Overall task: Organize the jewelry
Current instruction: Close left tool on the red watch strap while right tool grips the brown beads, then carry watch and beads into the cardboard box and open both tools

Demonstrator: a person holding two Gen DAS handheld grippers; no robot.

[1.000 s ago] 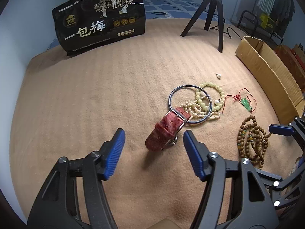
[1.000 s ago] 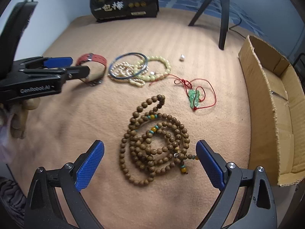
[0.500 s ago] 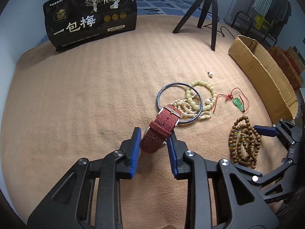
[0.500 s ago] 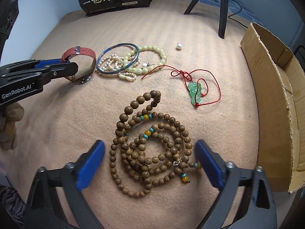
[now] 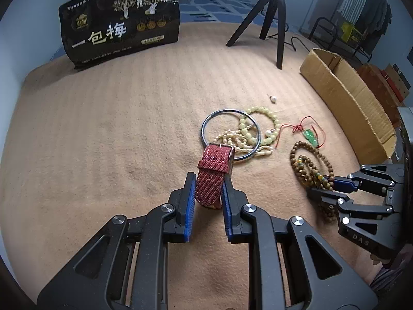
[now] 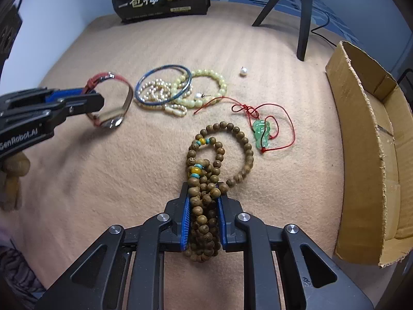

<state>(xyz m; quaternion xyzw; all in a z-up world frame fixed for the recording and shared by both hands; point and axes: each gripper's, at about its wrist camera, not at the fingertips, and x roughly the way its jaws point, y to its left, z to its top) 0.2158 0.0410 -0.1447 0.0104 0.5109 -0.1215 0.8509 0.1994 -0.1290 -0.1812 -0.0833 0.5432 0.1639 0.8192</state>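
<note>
1. The left tool (image 5: 206,193) has just been closing and now clenches the red strap (image 5: 213,174); its blue pads press the strap on both sides.
2. The strap stands on edge on the tan blanket (image 5: 103,134), with its far end touching the near rim of the blue bangle (image 5: 230,134).
3. The right tool (image 6: 204,209) has also just been closing and now grips the wooden beads (image 6: 206,196), bunched into a thick bundle between its blue pads.
4. A loop of the wooden beads spills out ahead of the right tool and lies on the blanket, on the near side of the bangle.
5. The bangle lies flat on the blanket, across a tangle of small cream beads (image 6: 157,91).
6. A pale green bead bracelet (image 6: 206,85) lies partly under the bangle's right edge and reaches out to the right of it.
7. A green pendant (image 6: 261,133) on a red cord (image 6: 284,118) lies to the right of the bangle, near the bead loop.
8. A single white pearl (image 6: 242,71) sits alone, beyond the bangle and to its right.
9. An open cardboard box (image 6: 361,142) lies well to the right of the bangle, at the blanket's edge.
10. A black bag (image 5: 118,23) with white lettering stands far behind the bangle, to the left.
11. A black tripod (image 5: 271,18) stands far behind the bangle, to the right.
</note>
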